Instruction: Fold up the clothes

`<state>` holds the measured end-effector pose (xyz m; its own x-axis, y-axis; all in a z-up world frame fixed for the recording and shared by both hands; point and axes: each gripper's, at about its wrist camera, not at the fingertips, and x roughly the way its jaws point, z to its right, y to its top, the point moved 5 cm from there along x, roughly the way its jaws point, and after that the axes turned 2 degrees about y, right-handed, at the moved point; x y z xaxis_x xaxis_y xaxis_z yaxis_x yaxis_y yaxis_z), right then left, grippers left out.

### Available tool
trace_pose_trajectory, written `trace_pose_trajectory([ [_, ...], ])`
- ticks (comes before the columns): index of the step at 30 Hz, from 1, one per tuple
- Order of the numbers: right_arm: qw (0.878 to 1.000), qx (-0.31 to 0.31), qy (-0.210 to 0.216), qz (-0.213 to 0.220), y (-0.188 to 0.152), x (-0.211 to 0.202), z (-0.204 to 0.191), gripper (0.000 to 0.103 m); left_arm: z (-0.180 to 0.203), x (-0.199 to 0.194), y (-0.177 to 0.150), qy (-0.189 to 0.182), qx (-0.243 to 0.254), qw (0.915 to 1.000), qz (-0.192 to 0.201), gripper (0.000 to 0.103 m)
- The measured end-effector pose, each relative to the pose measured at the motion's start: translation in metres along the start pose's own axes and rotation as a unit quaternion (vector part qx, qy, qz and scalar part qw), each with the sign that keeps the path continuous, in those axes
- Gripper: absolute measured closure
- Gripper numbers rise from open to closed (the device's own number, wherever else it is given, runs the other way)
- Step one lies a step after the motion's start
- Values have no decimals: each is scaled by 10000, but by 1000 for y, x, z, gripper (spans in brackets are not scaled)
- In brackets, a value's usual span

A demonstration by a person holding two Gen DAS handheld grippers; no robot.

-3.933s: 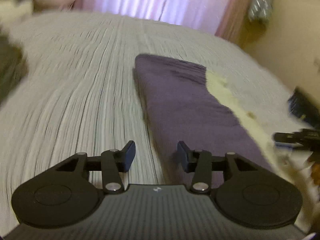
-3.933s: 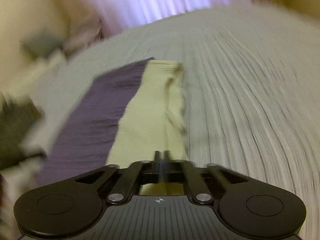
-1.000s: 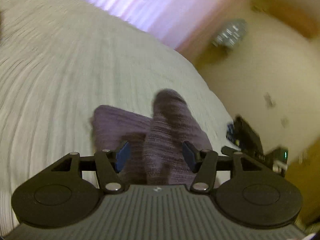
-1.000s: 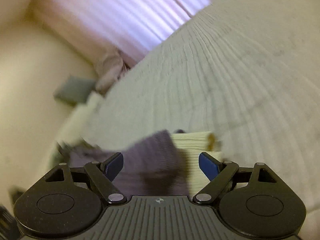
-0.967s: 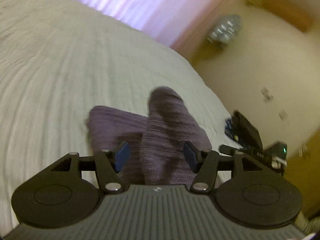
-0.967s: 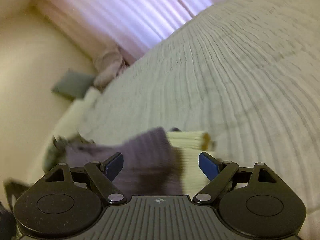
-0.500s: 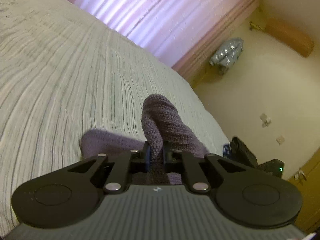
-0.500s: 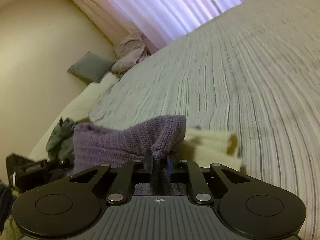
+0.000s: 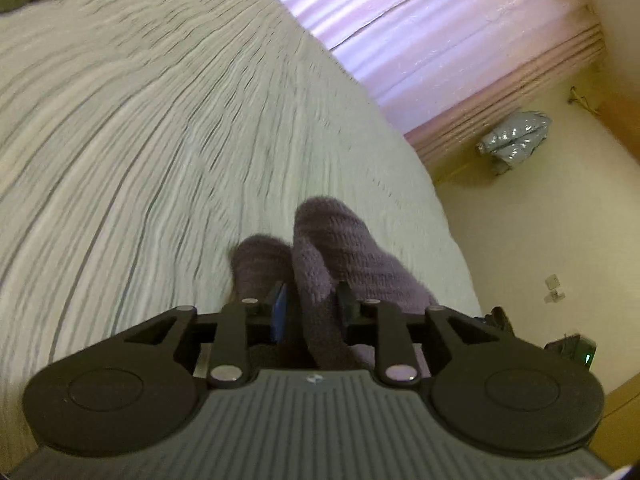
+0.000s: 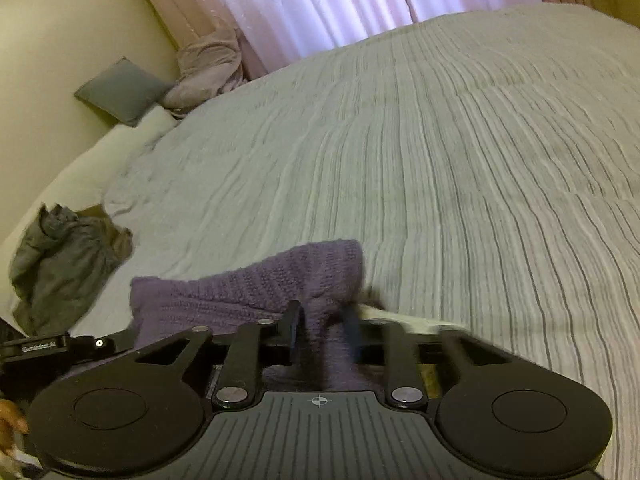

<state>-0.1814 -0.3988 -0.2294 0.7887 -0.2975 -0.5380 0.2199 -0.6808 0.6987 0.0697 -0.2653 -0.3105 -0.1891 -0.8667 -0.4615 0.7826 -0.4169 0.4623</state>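
A purple knit sweater (image 9: 340,248) with a cream part (image 10: 404,318) lies bunched on the striped bed cover (image 9: 140,120). In the left wrist view, a raised fold of it runs between the fingers of my left gripper (image 9: 312,306). The jaws stand partly apart, and a gap shows beside the blue pad (image 9: 280,312). In the right wrist view the purple knit (image 10: 256,292) humps up in front of my right gripper (image 10: 323,320), which is likewise partly open with a fold between its blurred fingers. Under both grippers the sweater is hidden.
A crumpled grey garment (image 10: 60,264) lies at the left side of the bed (image 10: 460,160). A grey pillow (image 10: 120,90) and a pinkish cloth (image 10: 212,68) sit by the curtain. The bed's edge and wall lie close on the right (image 9: 520,240), with a silver bag (image 9: 516,140).
Half a second ago both grippers were pinched shut on the purple fold. Both jaws have since spread, and the fold now sits loosely between them. The cream part is mostly covered.
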Motion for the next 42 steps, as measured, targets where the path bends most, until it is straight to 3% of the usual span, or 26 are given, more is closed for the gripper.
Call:
trace_pose_trajectory([
  [3, 9998, -95, -136, -101, 2, 7, -3, 33, 8, 4, 12, -178, -42, 9998, -11, 67],
  [6, 9999, -68, -47, -152, 10, 16, -1, 33, 13, 18, 18, -250, -76, 9996, -110, 71],
  [7, 9996, -34, -19, -277, 9, 23, -2, 45, 15, 24, 19, -245, -65, 9996, -140, 81],
  [8, 9994, -83, -137, -316, 9, 28, -1, 80, 17, 26, 22, -208, -4, 9997, -132, 83],
  [9, 9989, -156, -293, -330, 9, 33, -1, 88, 20, 25, 25, -217, 41, 9997, -96, 85],
  [11, 9994, -179, -268, -135, 15, 30, -2, 90, 26, 20, 30, -294, 208, 9993, 71, 86],
  [13, 9993, -163, -301, 125, 21, 22, -3, 90, 31, 19, 30, -289, 424, 9986, 152, 86],
  [15, 9978, -326, -546, 197, 24, 21, -7, 90, 27, 29, 24, -61, 564, 9983, 93, 86],
  [18, 9897, -743, -1191, -279, 7, 51, -12, 90, 5, 51, 5, 386, 567, 9975, -166, 84],
  [20, 9901, -563, -1209, -449, 1, 61, -9, 89, 2, 47, 0, 371, 469, 9981, -113, 82],
  [22, 9889, -564, -1318, -383, 2, 52, -10, 65, 6, 39, 1, 472, 430, 9979, -126, 77],
  [23, 9882, -578, -1381, -338, 4, 47, -11, 44, 11, 31, 4, 614, 514, 9968, -83, 77],
  [24, 9873, -591, -1443, -292, 5, 41, -12, 41, 16, 23, 7, 756, 598, 9953, -40, 75],
  [28, 9885, -538, -1331, 473, 2, -22, -21, 41, 48, -24, 9, 1254, 1119, 9850, 387, 78],
  [31, 9883, -411, -1140, 931, -20, -78, -31, 42, 92, -70, -14, 1063, 1584, 9794, 655, 79],
  [34, 9914, -329, -903, 891, -55, -104, -49, 44, 135, -90, -55, 740, 2253, 9697, 591, 81],
  [36, 9925, -370, -810, 841, -74, -109, -64, 58, 152, -83, -75, 721, 2639, 9608, 443, 82],
  [37, 9921, -458, -822, 830, -78, -106, -72, 58, 158, -77, -85, 782, 2828, 9553, 367, 85],
  [40, 9888, -800, -913, 872, -85, -96, -88, 58, 150, -52, -105, 1421, 3346, 9313, 230, 84],
  [41, 9866, -977, -1017, 825, -91, -90, -89, 58, 143, -48, -110, 1497, 3331, 9307, 221, 84],
  [42, 9838, -1166, -1142, 740, -97, -82, -89, 58, 131, -45, -117, 1543, 3155, 9362, 108, 83],
])
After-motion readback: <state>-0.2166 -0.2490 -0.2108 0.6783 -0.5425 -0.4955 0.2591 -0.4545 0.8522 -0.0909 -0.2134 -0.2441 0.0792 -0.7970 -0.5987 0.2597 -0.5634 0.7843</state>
